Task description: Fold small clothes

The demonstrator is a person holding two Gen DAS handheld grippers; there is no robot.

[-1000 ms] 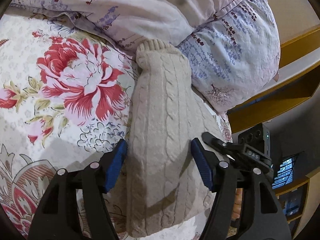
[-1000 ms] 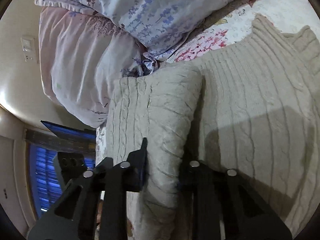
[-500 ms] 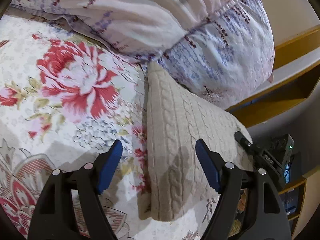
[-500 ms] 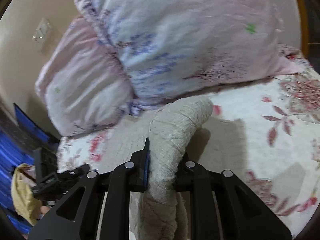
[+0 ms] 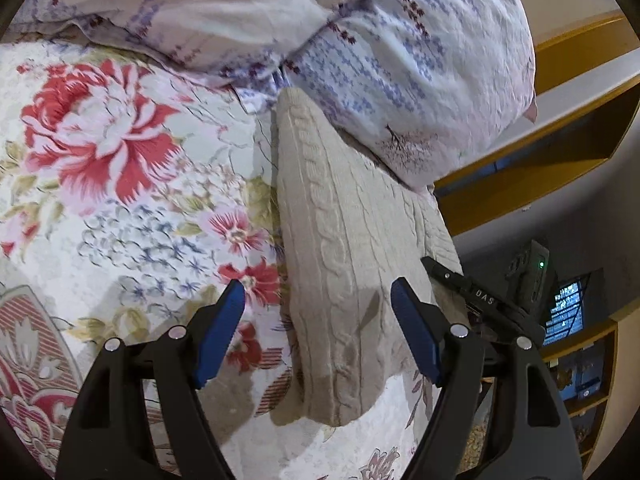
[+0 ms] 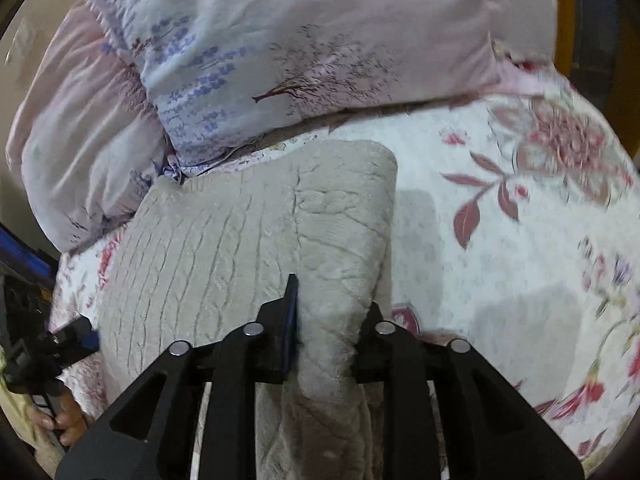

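Floral bedspread [image 5: 120,208], pillows [image 5: 420,60], left fingers [image 5: 224,332] spread, right fingers [image 6: 290,316] opening around sweater [image 6: 248,232]

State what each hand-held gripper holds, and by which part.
Left hand-held gripper: open, holding nothing. Right hand-held gripper: jaws opening around the folded edge of the beige knit sweater.

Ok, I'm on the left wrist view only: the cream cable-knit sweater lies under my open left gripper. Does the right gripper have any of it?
Observer: Yes. In the right wrist view a bunched fold of the cream cable-knit sweater fills the gap of the right gripper, whose jaws are opening.
Operator: And to the right of that fold?
Observer: Only the flowered bedsheet shows there, up to the lavender-print pillow behind.
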